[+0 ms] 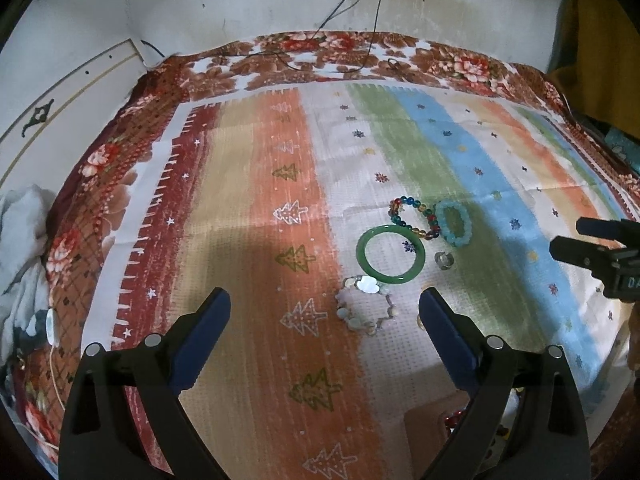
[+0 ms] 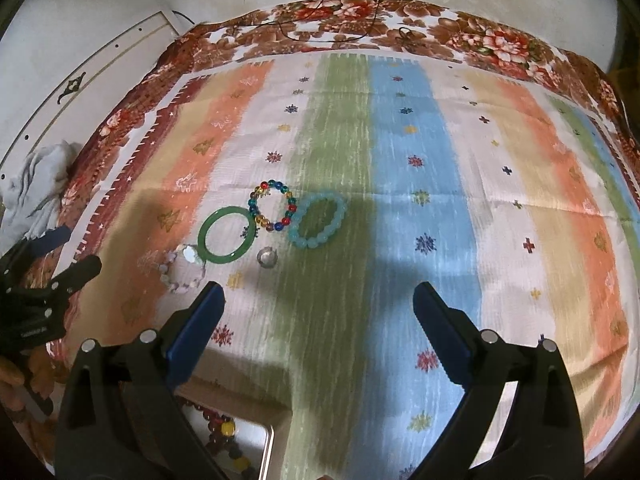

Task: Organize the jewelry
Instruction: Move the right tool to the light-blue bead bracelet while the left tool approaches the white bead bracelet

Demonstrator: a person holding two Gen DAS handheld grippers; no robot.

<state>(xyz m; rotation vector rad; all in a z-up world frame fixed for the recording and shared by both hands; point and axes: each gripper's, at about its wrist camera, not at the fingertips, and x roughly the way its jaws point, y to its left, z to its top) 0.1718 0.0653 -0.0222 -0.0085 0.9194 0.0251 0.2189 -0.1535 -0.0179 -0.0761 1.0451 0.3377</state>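
Left wrist view, left gripper [image 1: 324, 312] hanging spread wide, nothing pinched, pale shell bracelet [image 1: 366, 308] lying between its tips, touching green bangle [image 1: 390, 257], right wrist view, right gripper [image 2: 318, 306] gaping empty, silver ring [image 2: 267, 258] sitting just beside the bangle [image 2: 227, 236]

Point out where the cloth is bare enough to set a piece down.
Free: the blue stripe right of the light blue bracelet, and the orange stripes beyond. Crowded: green bangle, multicolour bead bracelet, ring and pale shell bracelet cluster together.
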